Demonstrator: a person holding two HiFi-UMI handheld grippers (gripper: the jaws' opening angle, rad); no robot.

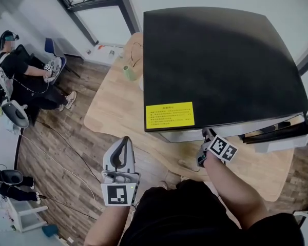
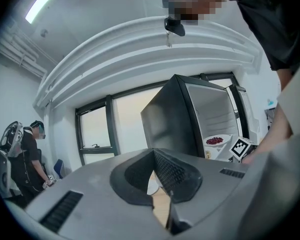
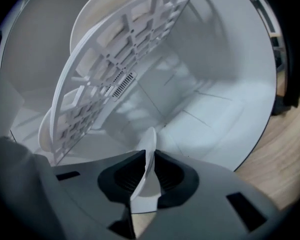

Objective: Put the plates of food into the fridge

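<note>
Seated person: a person (image 1: 20, 70) sits on a chair at the far left, well apart from the work.
Left hand-held gripper: the left hand-held gripper (image 1: 124, 140) is held low in front of the body, short of the desk. Its jaws are drawn together with nothing between them.
Desk: the wooden desk (image 1: 118, 117) carries the fridge.
Fridge: the fridge (image 1: 215, 60) has a black top and stands with its door open. Its inside is white, with a white lattice shelf (image 3: 115, 74).
Right hand-held gripper: the right hand-held gripper (image 3: 147, 156) reaches into the fridge's open front. Its jaws are narrow and pinch the rim of the plate.
Plate: the plate (image 3: 150, 136) is inside the fridge cavity, seen edge-on between the pads. The left gripper view shows what is likely the same white plate at the fridge opening, with red food (image 2: 216, 140) on it.
Behind the shelf: a pale round shape sits there; whether it is another plate cannot be told.
Handling: the plate looks stiff, smooth and probably breakable. With food on it, a one-sided hold would weigh on the grip, and a thin rim pinch could let it slip or tip.
Where to hold: probably deep over the lip on the near edge, kept level so the food stays put.
</note>
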